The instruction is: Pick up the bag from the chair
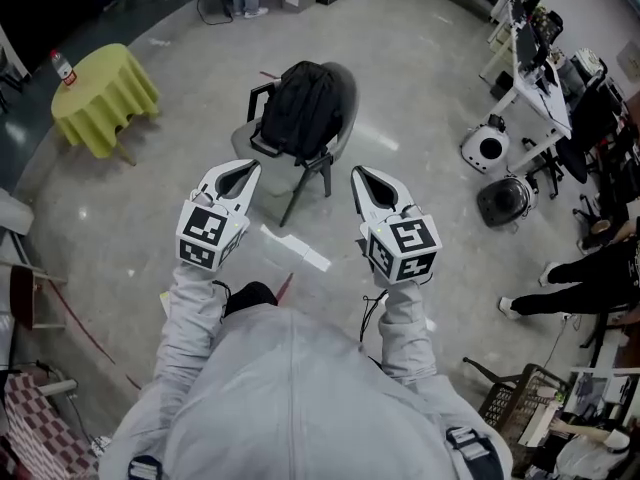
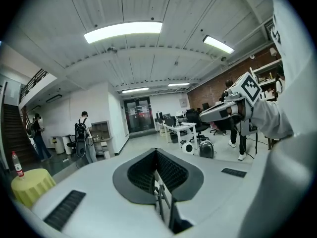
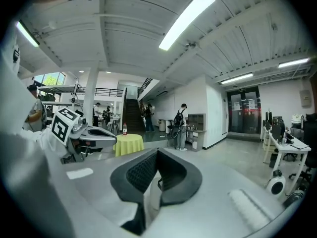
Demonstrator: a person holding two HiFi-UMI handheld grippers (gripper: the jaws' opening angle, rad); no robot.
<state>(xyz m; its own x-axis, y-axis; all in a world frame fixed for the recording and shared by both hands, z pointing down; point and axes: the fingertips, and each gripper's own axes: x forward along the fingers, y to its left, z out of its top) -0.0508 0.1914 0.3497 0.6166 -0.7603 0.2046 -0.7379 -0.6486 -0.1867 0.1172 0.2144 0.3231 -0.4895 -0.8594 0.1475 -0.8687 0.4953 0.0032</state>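
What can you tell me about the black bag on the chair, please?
The bag is a black backpack of soft-looking fabric, standing upright on the seat of the grey chair and leaning against its backrest, between the black armrests. It looks full; straps cannot be made out. Nothing else touches it: the left gripper and right gripper are both short of it, jaws together.

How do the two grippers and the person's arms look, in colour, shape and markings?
Both the left gripper and the right gripper have white pointed shells with black ribbed pads inside. Each carries a cube with black-and-white square markers. The person wears light grey sleeves, with black cords at the wrists.
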